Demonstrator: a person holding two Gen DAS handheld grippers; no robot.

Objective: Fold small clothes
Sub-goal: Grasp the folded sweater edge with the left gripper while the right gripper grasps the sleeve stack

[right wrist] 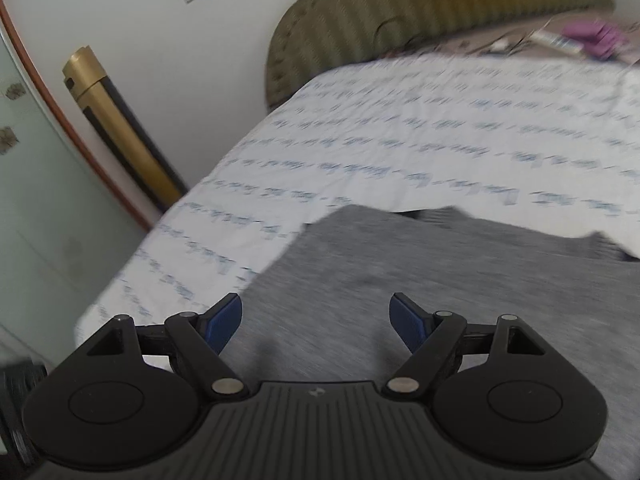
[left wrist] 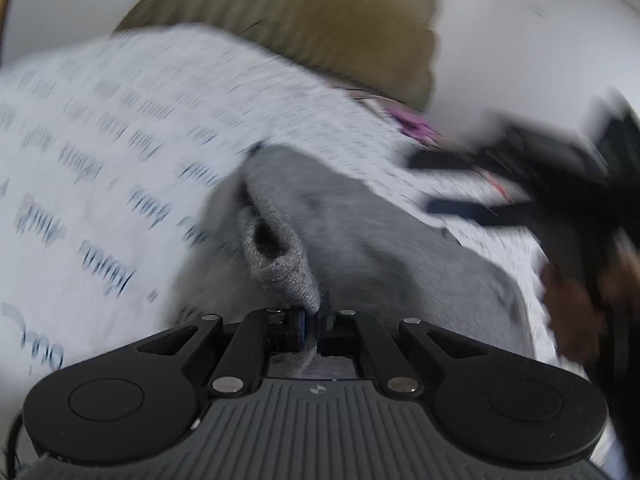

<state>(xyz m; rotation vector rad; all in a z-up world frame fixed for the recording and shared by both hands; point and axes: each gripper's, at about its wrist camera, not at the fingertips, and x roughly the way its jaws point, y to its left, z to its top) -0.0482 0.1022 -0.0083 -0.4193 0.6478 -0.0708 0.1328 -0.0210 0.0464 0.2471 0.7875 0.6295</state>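
On the bed (right wrist: 400, 128), over a white sheet printed with rows of blurred blue script, a grey knit garment (right wrist: 420, 280) is lying spread out, its ribbed edge toward the olive headboard (right wrist: 400, 12). The left gripper (left wrist: 314, 316) is pinching a ribbed corner of that garment, its jaws closed tight on the fold so the cloth is rising in a tented ridge away from the sheet. The right gripper (right wrist: 316, 320) is hovering just above the flat grey cloth with its jaws spread wide and nothing between them. In the left wrist view it is showing at the right edge, motion-blurred. A purple item (right wrist: 592, 34) is lying near the headboard.
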